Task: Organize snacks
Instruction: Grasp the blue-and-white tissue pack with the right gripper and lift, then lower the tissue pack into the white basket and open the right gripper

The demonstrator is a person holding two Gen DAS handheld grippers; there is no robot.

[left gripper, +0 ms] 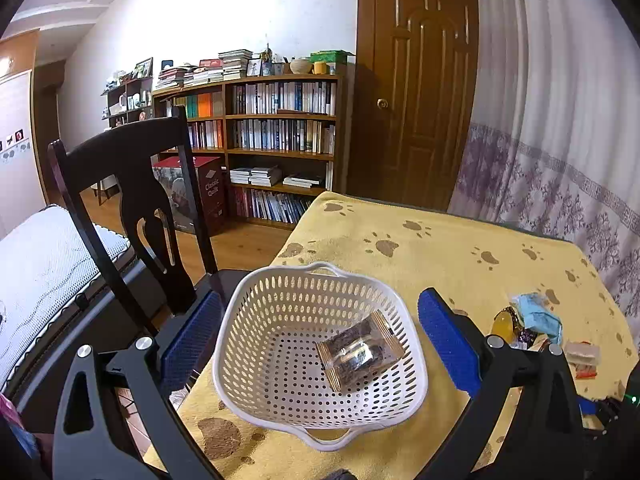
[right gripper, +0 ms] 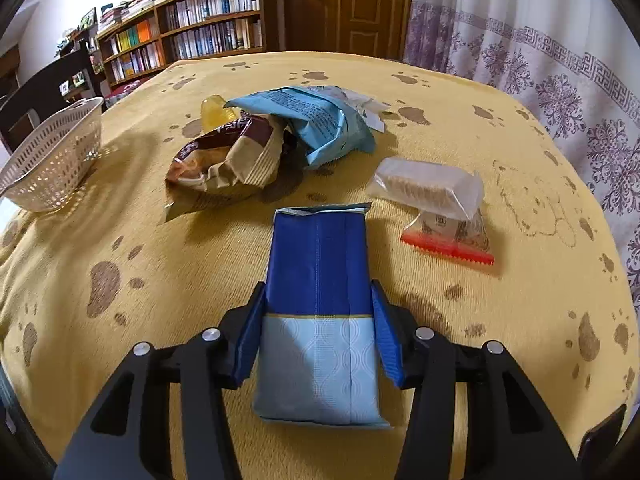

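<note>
Nearest to us in the right wrist view, the right gripper (right gripper: 318,328) pinched a blue snack packet (right gripper: 318,280), both blue pads pressed against its long sides; the packet's dark blue half pointed away from us, its pale blue half lay toward us, over the yellow paw-print cloth (right gripper: 120,320). Just beyond the packet's far end, to the right, we noted a clear-wrapped stack of crackers (right gripper: 428,190) resting on a small sachet with a red serrated edge (right gripper: 450,238). Beyond and to the left lay a crumpled brown snack bag (right gripper: 228,156), touching a light blue bag (right gripper: 312,120) behind it, with a yellow jelly cup (right gripper: 216,112) at their far left. The white basket (right gripper: 52,156) sat well apart from this pile, at the left edge of the table. In the left wrist view, the left gripper (left gripper: 320,344) stood spread wide, its fingers (left gripper: 448,344) flanking the white basket (left gripper: 280,416) without visibly touching it. One small dark, clear-wrapped snack (left gripper: 358,350) lay tilted against the basket's inner right side. To the right of the basket we saw the snack pile again, partly hidden by the right finger. Beyond the basket's left side stood a dark wooden chair (left gripper: 132,172) at the table edge. Farther off were a bookshelf (left gripper: 280,140), a brown door (left gripper: 416,92), and a purple-patterned curtain (left gripper: 560,120).
</note>
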